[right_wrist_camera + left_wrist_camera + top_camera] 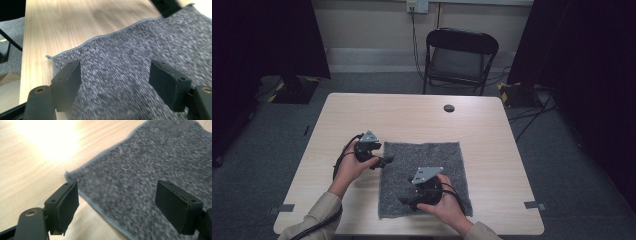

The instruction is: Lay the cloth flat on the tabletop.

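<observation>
A grey felt mat (432, 160) lies flat on the near half of the wooden table (412, 115). My left gripper (385, 161) hovers at the mat's left edge, pointing right. In the left gripper view it (117, 206) is open over the mat's (150, 167) corner, with nothing between its pads. My right gripper (408, 200) is low over the mat's near part, pointing left. In the right gripper view it (115, 85) is open above the mat (130, 57), near a corner and holding nothing. A jaw of the left gripper (166, 7) shows at the top of that view.
A black folding chair (459, 57) stands beyond the table's far edge. A round cable hole (449, 108) sits in the tabletop near the far side. Bare wood surrounds the mat. Dark curtains hang at both sides, and cables run on the floor at the right.
</observation>
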### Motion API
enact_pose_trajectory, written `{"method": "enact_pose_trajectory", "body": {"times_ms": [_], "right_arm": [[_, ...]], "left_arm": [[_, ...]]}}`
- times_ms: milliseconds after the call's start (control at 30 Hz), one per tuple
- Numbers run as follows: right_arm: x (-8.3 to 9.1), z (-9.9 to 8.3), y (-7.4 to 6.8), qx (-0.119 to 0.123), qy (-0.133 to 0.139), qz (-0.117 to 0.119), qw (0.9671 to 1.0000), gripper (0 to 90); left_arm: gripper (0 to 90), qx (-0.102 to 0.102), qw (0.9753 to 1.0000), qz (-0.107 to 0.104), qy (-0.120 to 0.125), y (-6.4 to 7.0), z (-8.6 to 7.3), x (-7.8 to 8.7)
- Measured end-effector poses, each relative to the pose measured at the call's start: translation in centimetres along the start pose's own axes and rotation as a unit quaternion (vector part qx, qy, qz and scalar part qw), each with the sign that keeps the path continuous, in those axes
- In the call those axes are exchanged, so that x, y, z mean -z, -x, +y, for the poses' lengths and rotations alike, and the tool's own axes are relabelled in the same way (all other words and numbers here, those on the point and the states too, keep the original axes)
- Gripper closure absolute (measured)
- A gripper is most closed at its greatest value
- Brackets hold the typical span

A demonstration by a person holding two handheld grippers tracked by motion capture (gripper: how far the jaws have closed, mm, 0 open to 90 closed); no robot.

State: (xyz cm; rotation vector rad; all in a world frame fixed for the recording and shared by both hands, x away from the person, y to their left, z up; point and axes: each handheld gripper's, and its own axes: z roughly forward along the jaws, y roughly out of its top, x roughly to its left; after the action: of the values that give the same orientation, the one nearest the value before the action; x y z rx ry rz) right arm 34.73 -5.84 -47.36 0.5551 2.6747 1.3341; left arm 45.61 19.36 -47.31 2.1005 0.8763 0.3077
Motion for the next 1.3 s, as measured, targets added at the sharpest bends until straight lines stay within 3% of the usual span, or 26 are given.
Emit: {"method": "enact_pose_trajectory", "body": {"times_ms": [233,600,700,1067,1300], "right_arm": [[-1.3,0.9,-0.7,0.016,-0.007,0.014,0.9998,26.2],[-3.0,2.3,-2.1,0.051,-0.024,0.037,0.9977,27.7],[-3.4,2.6,-2.2,0.048,-0.024,0.046,0.9975,29.4],[-4.4,3.1,-3.1,0.062,-0.027,0.062,0.9958,35.3],[-4.9,2.9,-3.3,0.067,-0.034,0.067,0.9949,37.0]], "left_arm": [[19.0,0.005,0.9999,0.012,-0.006,-1.2,0.8,-1.0],[19.0,0.021,0.9997,0.007,-0.007,-2.1,1.2,-1.8],[19.0,0.022,0.9997,0.011,-0.007,-2.3,1.2,-2.0],[20.9,0.011,0.9993,0.028,-0.022,-2.9,1.1,-2.6],[33.0,-0.002,0.9990,0.033,-0.029,-2.8,1.0,-3.2]]}}
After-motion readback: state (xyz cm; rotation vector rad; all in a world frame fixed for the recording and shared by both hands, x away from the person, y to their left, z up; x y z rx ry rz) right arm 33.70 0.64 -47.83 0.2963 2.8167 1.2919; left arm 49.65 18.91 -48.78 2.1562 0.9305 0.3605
